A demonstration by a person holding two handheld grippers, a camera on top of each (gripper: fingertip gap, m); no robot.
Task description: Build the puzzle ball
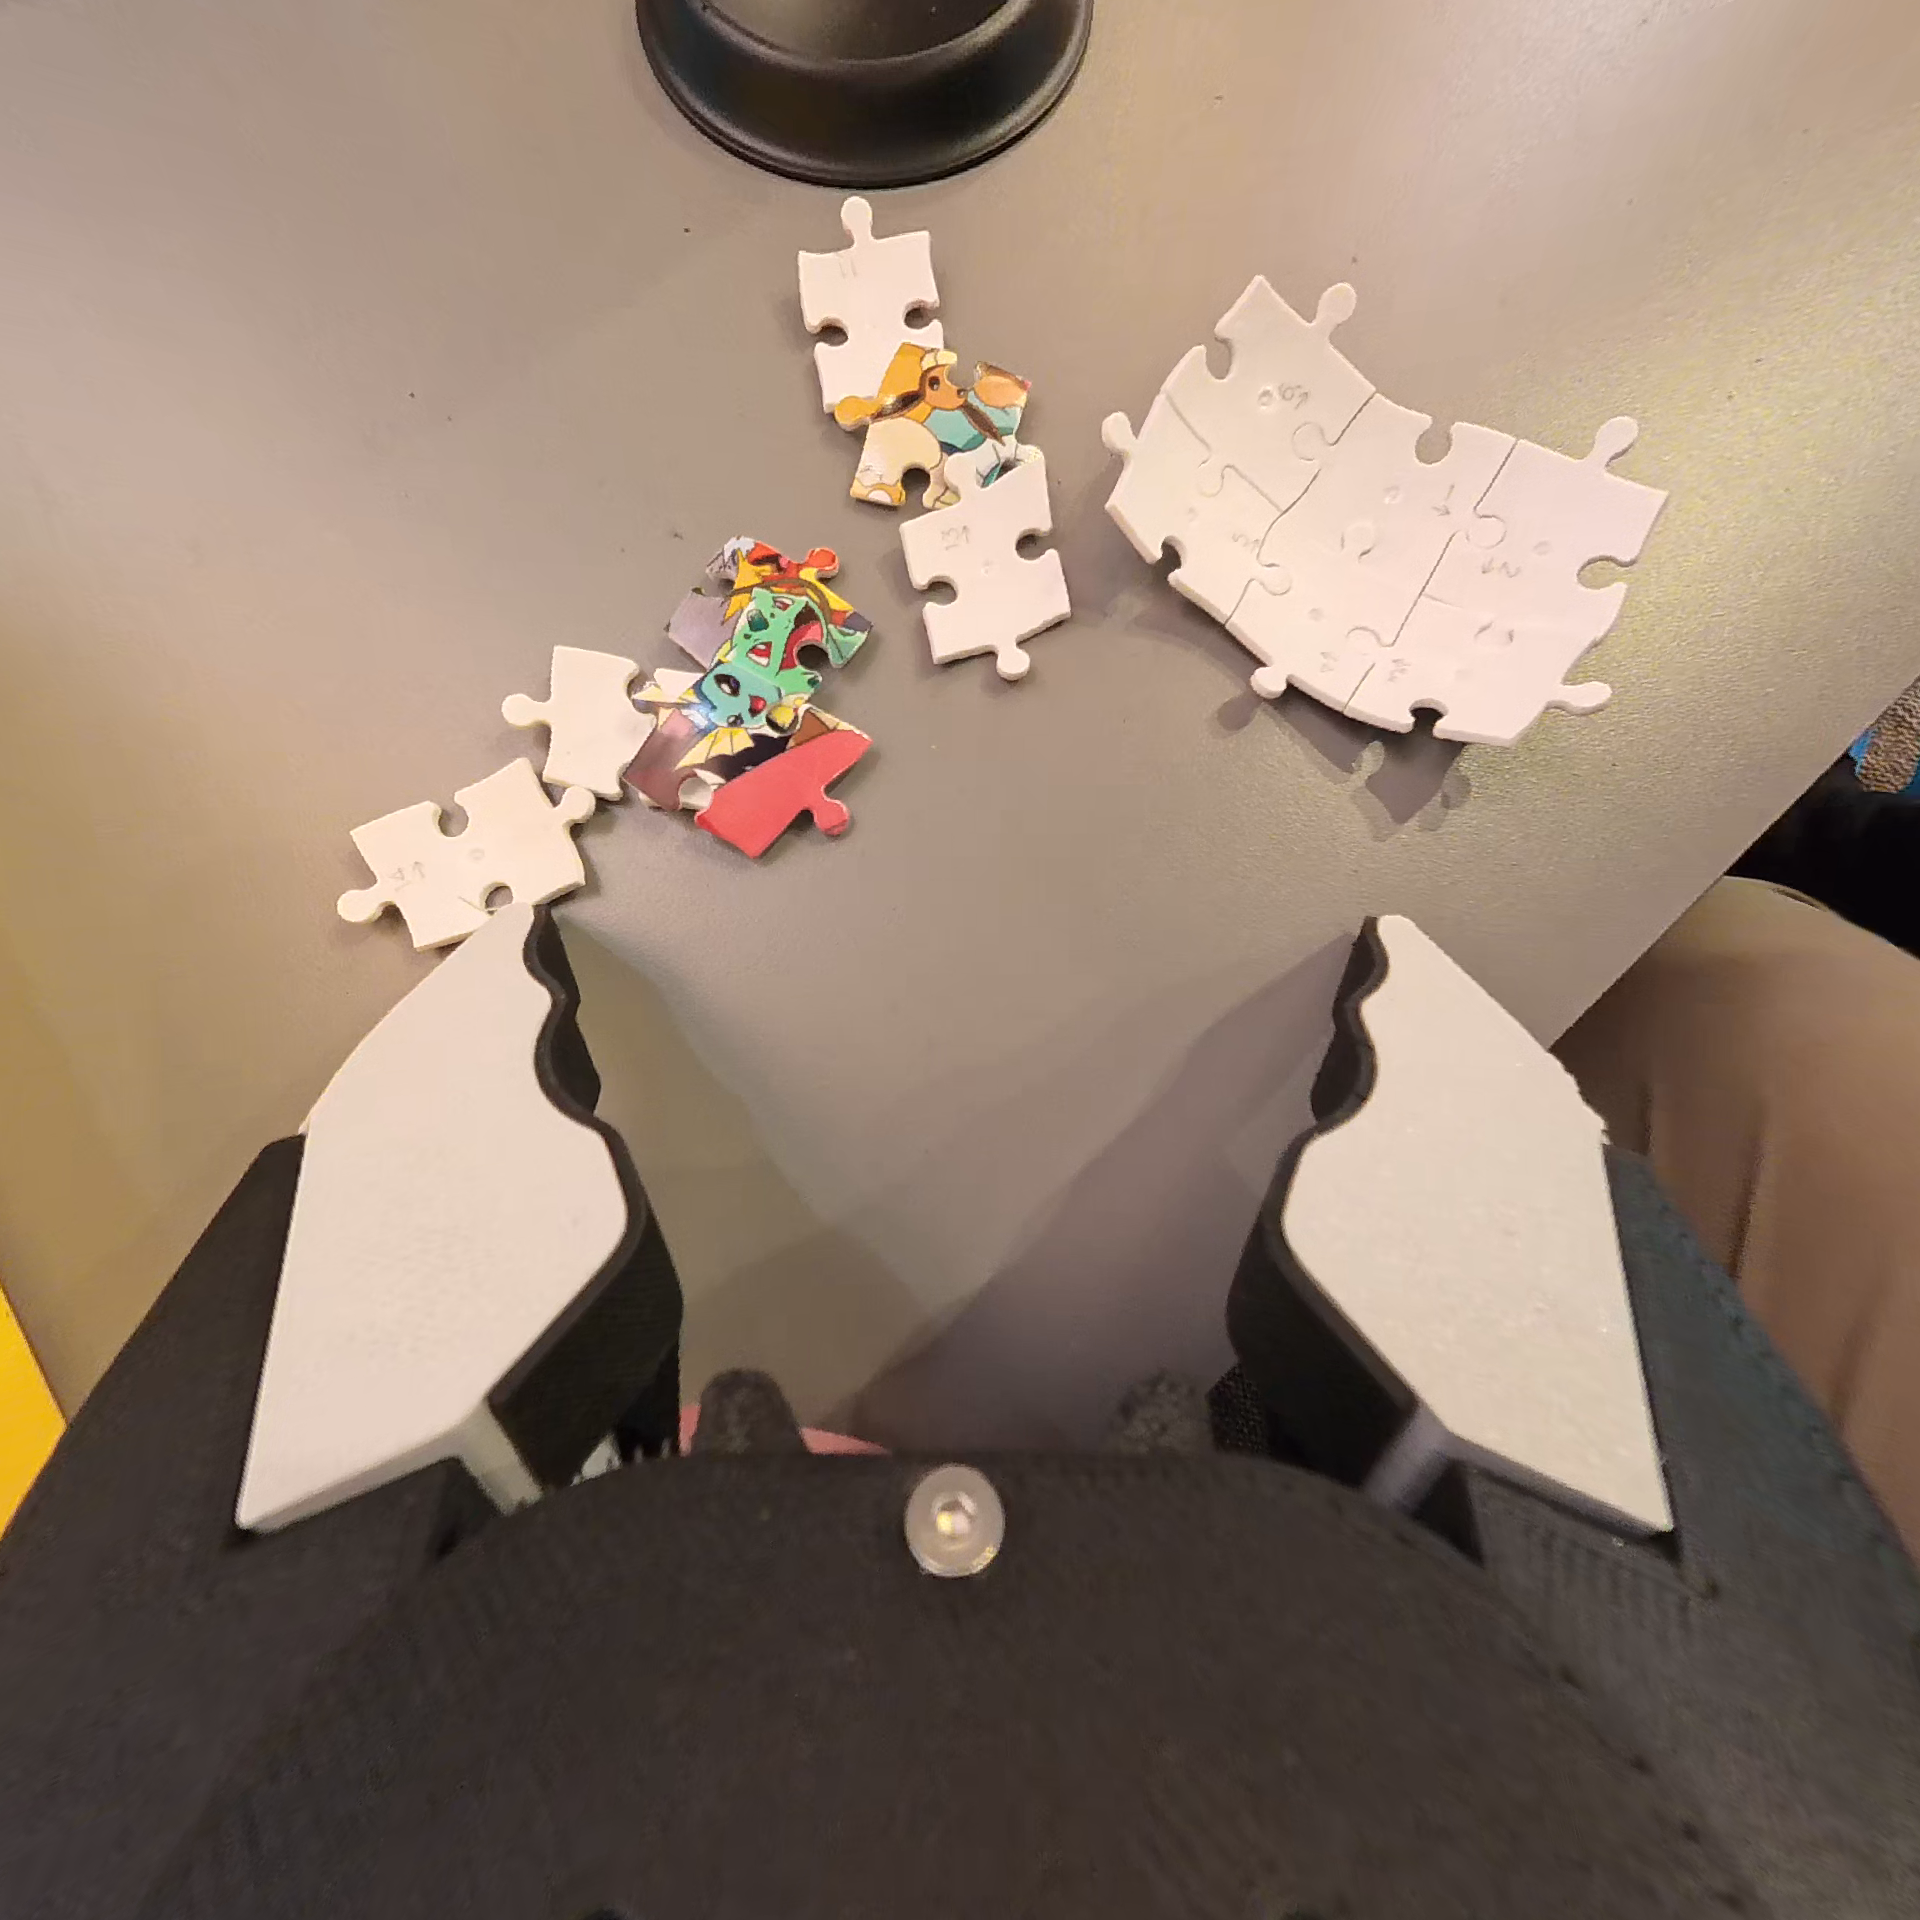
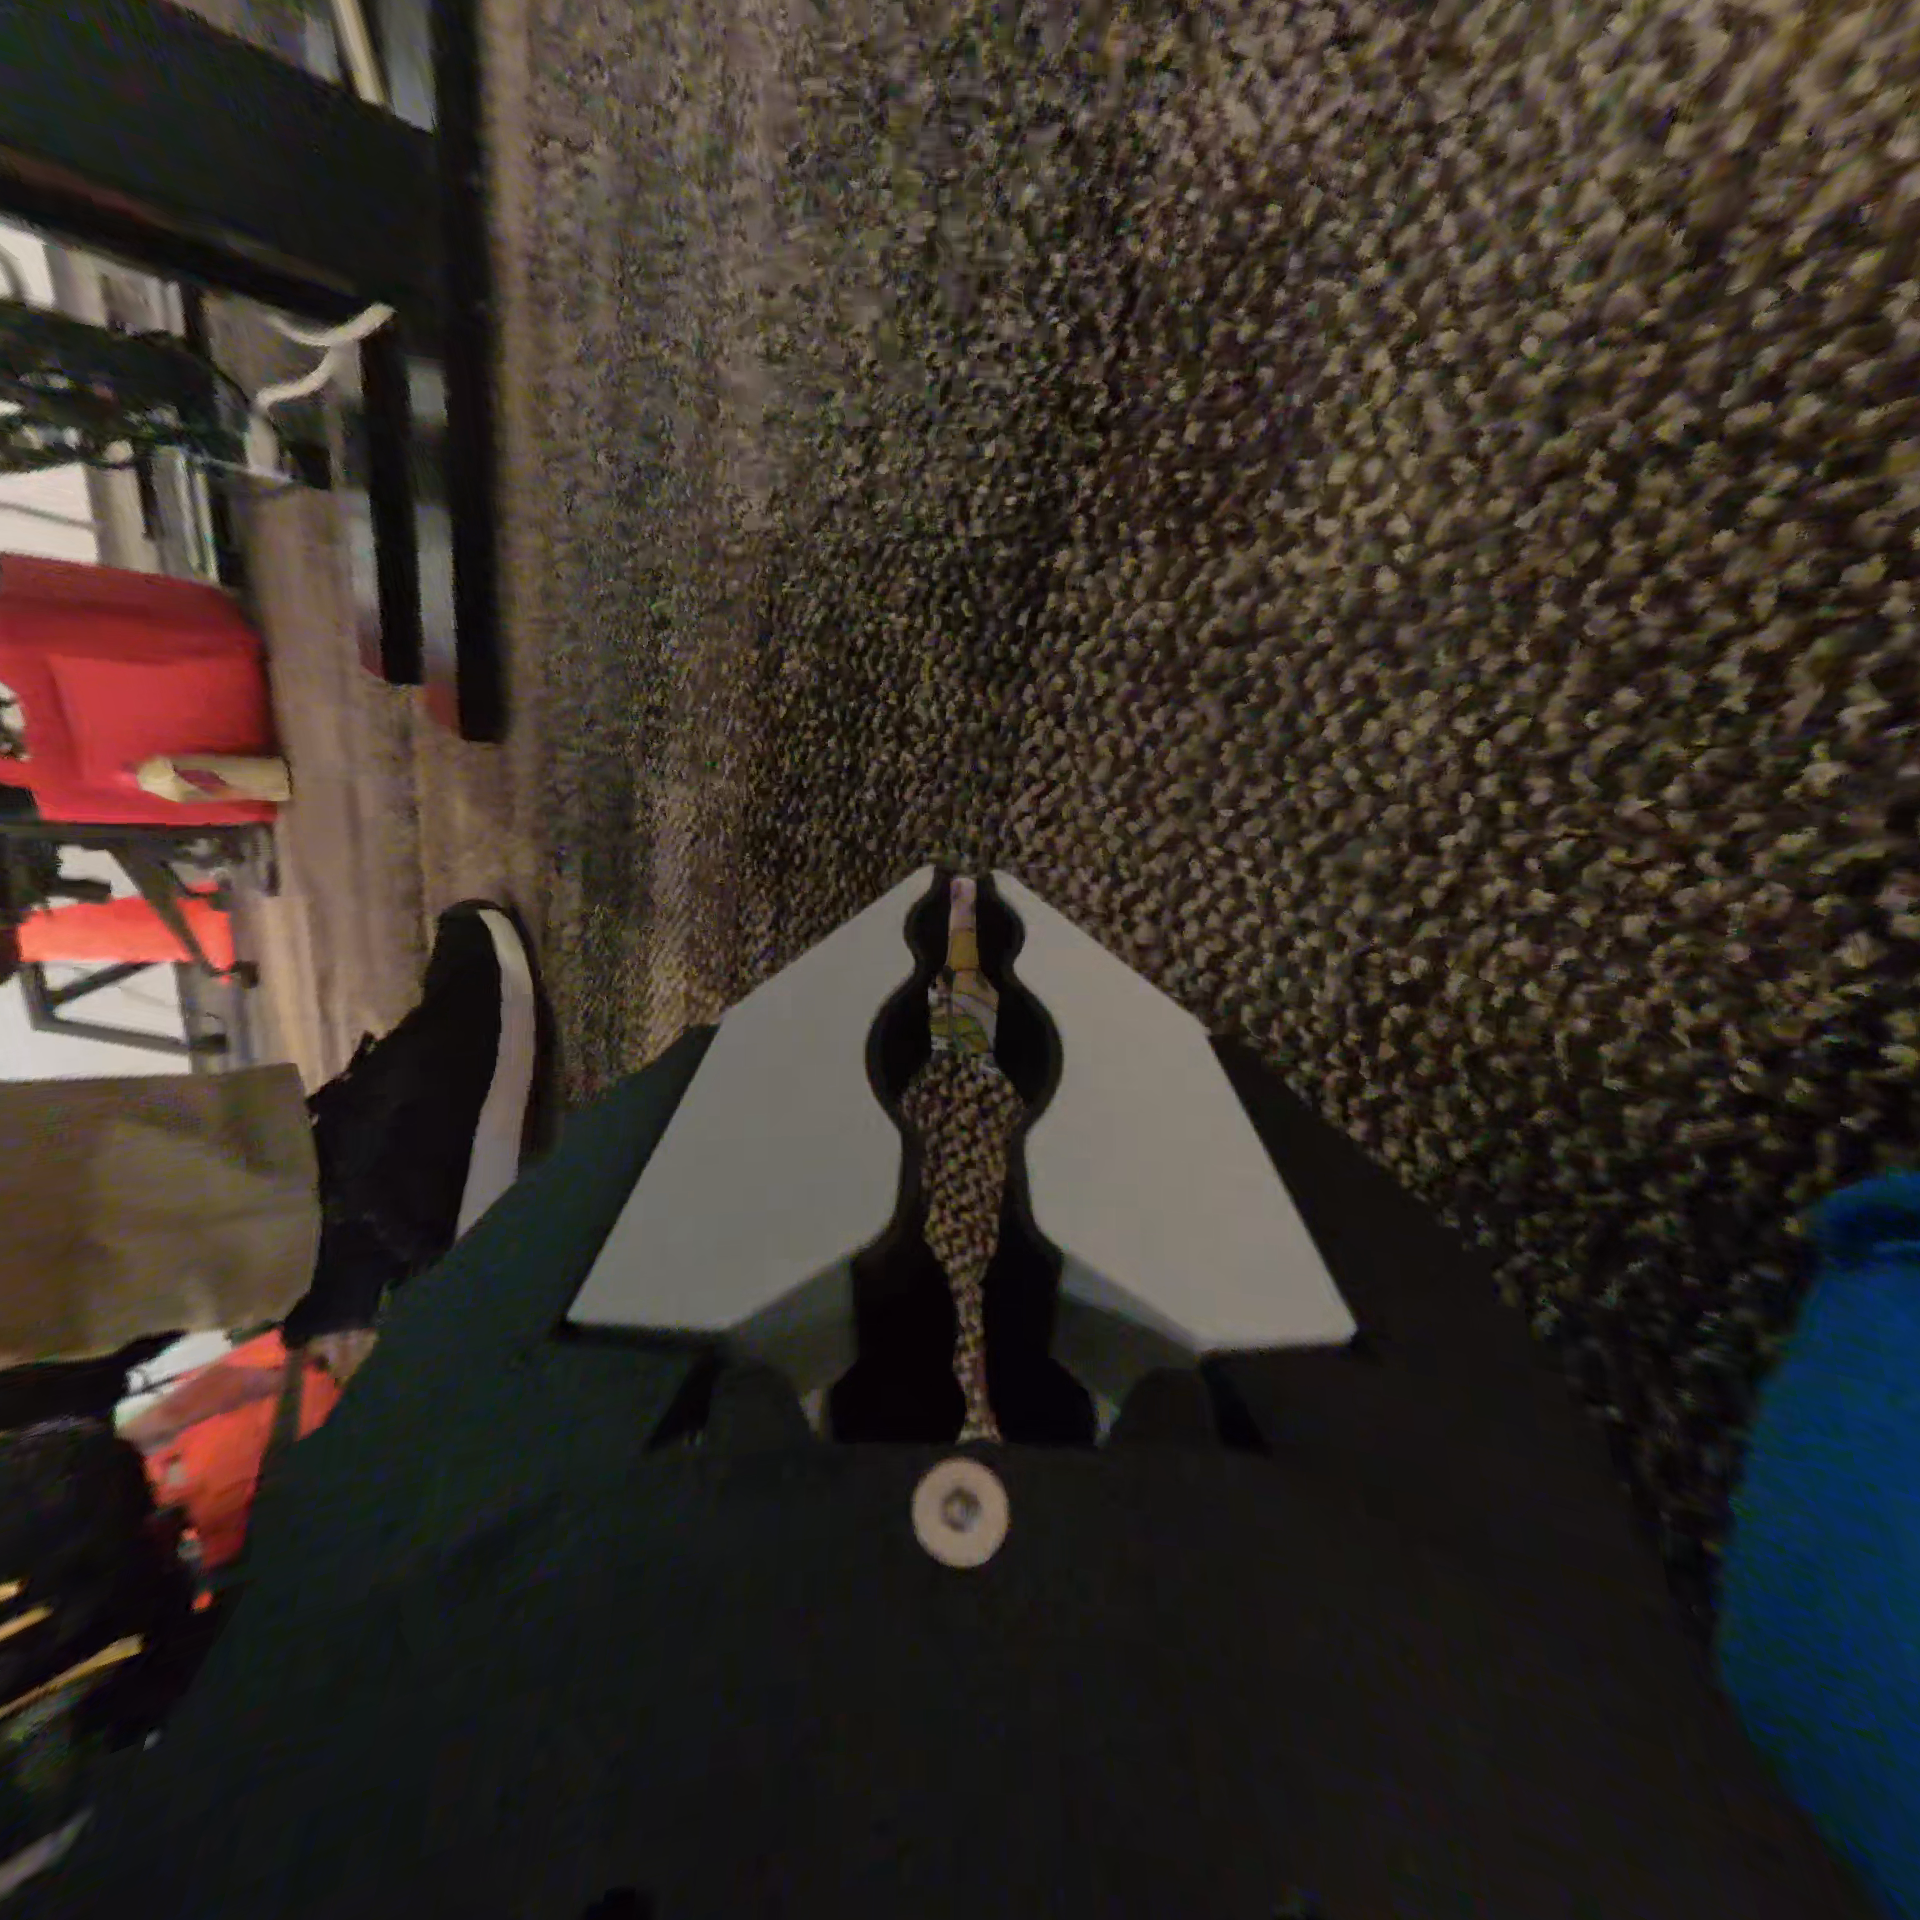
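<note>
In the left wrist view, a curved section of joined white puzzle pieces (image 1: 1382,551) lies printed side down on the grey table (image 1: 312,468), at the right. Loose pieces lie left of it: white ones (image 1: 985,571) (image 1: 868,301) (image 1: 468,857) and printed ones (image 1: 940,421) (image 1: 764,707). My left gripper (image 1: 956,956) is open and empty, hovering just short of the pieces. In the right wrist view, my right gripper (image 2: 963,894) is shut on a printed puzzle piece (image 2: 964,956), seen edge-on, held over speckled carpet (image 2: 1247,520), away from the table.
A black round base (image 1: 862,94) stands at the table's far edge. The table edge (image 1: 1558,1039) runs diagonally at the right, with a person's tan trouser leg (image 1: 1714,1091) beside it. In the right wrist view, a black shoe (image 2: 436,1091), black furniture legs (image 2: 468,416) and red objects (image 2: 114,686) are at the left. The gap from one gripper's tips to the other's is roughly 65 cm.
</note>
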